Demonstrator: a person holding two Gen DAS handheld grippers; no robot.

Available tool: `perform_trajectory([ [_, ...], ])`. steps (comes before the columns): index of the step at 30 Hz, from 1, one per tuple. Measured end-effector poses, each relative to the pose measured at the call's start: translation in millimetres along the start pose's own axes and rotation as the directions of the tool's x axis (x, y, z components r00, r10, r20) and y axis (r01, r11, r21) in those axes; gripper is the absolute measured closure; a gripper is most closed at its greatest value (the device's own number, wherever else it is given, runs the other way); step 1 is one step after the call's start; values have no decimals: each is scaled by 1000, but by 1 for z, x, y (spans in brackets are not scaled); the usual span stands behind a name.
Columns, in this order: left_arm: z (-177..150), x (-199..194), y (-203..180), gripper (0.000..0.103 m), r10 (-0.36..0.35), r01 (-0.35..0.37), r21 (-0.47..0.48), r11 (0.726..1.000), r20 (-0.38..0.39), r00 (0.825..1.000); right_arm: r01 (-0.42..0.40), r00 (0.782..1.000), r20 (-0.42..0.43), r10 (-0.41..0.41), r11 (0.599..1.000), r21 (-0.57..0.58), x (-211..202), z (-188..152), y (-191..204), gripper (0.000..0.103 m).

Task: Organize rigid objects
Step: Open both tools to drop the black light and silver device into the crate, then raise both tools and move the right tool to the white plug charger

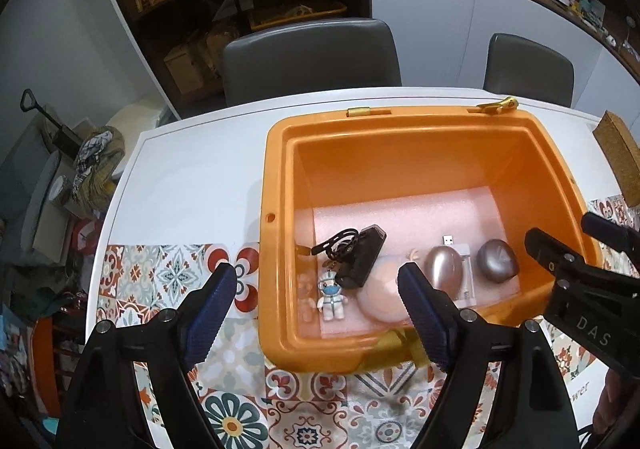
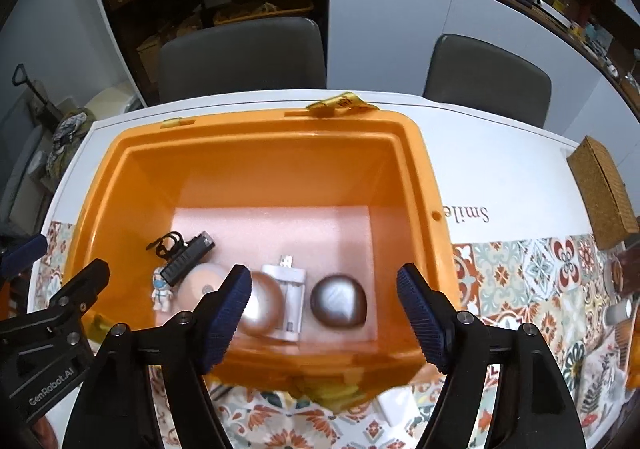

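down below both tongs sits an orange bin on the tabletop, its floor lined with pale pink foam. along the near side of that floor the things lie in a row: a small white figure at far left, a black clip gadget leaning over it, a pale pink disc, a rose-metal egg, a white charger with its usb plug pointing far, and a grey-metal egg at the right end.

the right tongs stand released, nothing between the pads; no earlier picture shows them moving. in the right wrist view the grey-metal egg lies straight under the gap, nearer the left pad, touching neither. the left pad overlaps the rose-metal egg in the picture, but both tongs seem to hang above the bin's rim rather than down at the floor.

the left tongs are also released and empty. in the left wrist view the gap frames the bin's near left corner, with the figure and the disc seen between the pads, and the clip gadget just beyond. its right pad hides part of the disc. the rose-metal egg and grey-metal egg lie right of that pad.

a patterned mat covers the near tabletop under the bin. a cork block lies well apart at far right.
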State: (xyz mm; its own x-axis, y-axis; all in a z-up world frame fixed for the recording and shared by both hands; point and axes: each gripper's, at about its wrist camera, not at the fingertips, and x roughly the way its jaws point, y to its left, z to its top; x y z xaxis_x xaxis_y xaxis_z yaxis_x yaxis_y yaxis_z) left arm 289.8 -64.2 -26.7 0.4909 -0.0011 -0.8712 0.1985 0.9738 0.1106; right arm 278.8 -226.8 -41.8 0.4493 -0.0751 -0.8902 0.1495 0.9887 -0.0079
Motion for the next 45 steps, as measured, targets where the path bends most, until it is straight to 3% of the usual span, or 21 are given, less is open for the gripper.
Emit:
perform_trajectory([
  [19, -35, -47, -4, 13, -72, 74, -25, 997, 50, 996, -61, 995, 74, 59, 998, 21, -57, -41, -22, 28],
  [25, -49, -59, -11, 12, -38, 39, -9, 999, 80, 996, -70, 994, 92, 67, 997, 25, -69, -56, -29, 28],
  [45, -91, -48, -36, 12, -97, 97, -13, 995, -5, 995, -89, 995, 50, 87, 996, 26, -60, -101, -51, 28],
])
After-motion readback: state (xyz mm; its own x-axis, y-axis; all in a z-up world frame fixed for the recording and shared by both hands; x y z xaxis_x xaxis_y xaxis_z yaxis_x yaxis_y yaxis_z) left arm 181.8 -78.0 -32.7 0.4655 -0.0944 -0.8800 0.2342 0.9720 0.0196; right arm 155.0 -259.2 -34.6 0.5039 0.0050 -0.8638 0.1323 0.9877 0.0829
